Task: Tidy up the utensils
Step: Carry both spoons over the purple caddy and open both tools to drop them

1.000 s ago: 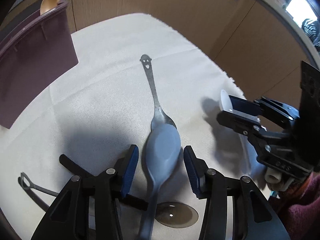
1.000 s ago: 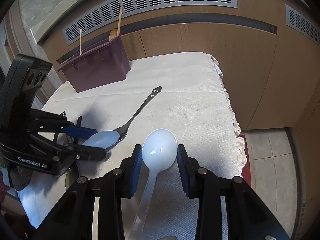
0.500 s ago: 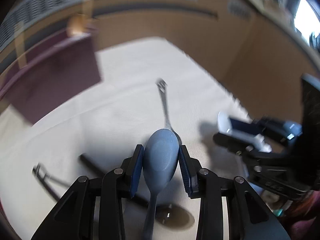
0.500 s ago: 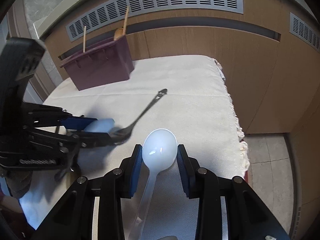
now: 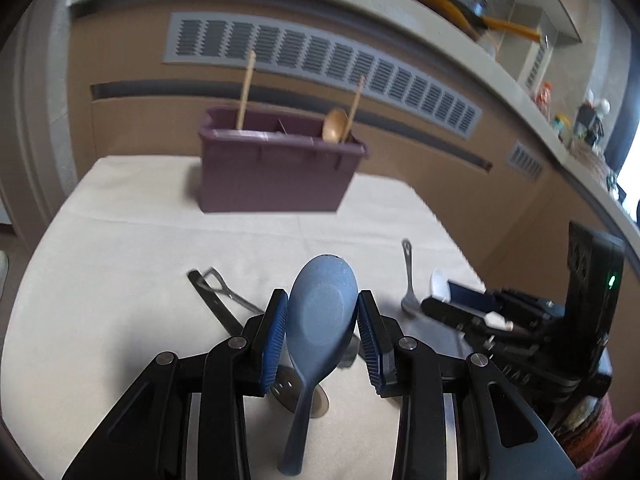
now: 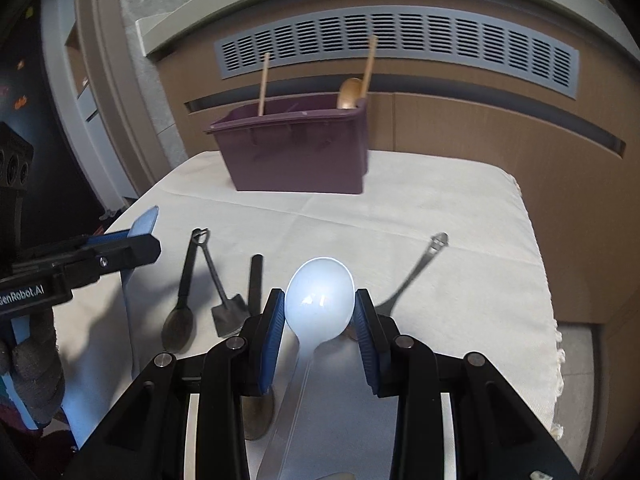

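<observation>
Two spoons held | your left hand-held gripper point(image 5: 322, 322) clamps blue spoon point(image 5: 320, 312) | right hand-held gripper point(image 6: 319, 318) clamps white spoon point(image 6: 319, 306) | purple bin point(image 6: 298, 150) ahead of both

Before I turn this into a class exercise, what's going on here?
A person is sorting utensils with two handheld grippers. The left gripper is shut on a blue spoon, the right gripper on a white spoon. Both face the purple bin, which holds wooden utensils. A metal spoon and dark utensils lie on the cloth.
</observation>
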`<action>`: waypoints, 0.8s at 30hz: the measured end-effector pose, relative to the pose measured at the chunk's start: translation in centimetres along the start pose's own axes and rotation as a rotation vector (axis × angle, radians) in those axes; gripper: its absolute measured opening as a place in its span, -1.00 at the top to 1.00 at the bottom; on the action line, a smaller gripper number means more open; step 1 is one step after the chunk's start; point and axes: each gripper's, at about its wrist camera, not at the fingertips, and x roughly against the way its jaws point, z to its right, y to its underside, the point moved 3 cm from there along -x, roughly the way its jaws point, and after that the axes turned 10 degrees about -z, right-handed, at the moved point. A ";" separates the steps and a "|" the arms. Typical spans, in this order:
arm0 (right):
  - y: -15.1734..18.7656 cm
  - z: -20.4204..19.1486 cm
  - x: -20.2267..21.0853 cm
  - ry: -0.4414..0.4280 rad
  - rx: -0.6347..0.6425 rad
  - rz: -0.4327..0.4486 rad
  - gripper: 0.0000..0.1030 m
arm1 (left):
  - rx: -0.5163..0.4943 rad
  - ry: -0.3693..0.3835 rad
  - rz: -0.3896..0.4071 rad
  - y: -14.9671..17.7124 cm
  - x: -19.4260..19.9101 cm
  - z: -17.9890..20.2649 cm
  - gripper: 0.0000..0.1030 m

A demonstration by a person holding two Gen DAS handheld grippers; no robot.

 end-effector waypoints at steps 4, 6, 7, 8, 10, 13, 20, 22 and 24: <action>-2.2 -1.0 0.5 0.026 0.043 0.051 0.38 | 0.009 -0.011 0.075 -2.4 1.2 -0.3 0.31; -4.6 -1.1 2.2 0.042 0.073 0.122 0.38 | 0.011 0.005 0.145 -5.5 3.2 -0.1 0.31; -6.4 -1.3 3.8 0.061 0.092 0.190 0.38 | 0.008 0.018 0.195 -7.1 4.8 0.1 0.32; -9.2 -1.5 6.4 0.080 0.110 0.296 0.38 | 0.003 0.026 0.259 -8.8 6.5 0.3 0.32; -12.6 -1.6 9.7 0.087 0.118 0.439 0.38 | -0.001 0.038 0.395 -12.3 9.7 0.7 0.33; -17.9 -1.4 13.1 0.093 0.106 0.626 0.38 | 0.002 0.040 0.526 -16.9 11.9 0.5 0.34; -22.5 -0.4 7.8 0.038 0.079 0.610 0.38 | 0.046 0.062 0.474 -21.4 7.0 -2.3 0.35; -23.0 0.0 5.4 0.030 0.076 0.567 0.38 | 0.067 0.085 0.431 -21.9 5.2 -3.5 0.35; -23.4 0.4 3.5 0.032 0.073 0.539 0.38 | 0.071 0.083 0.407 -21.6 3.9 -3.8 0.35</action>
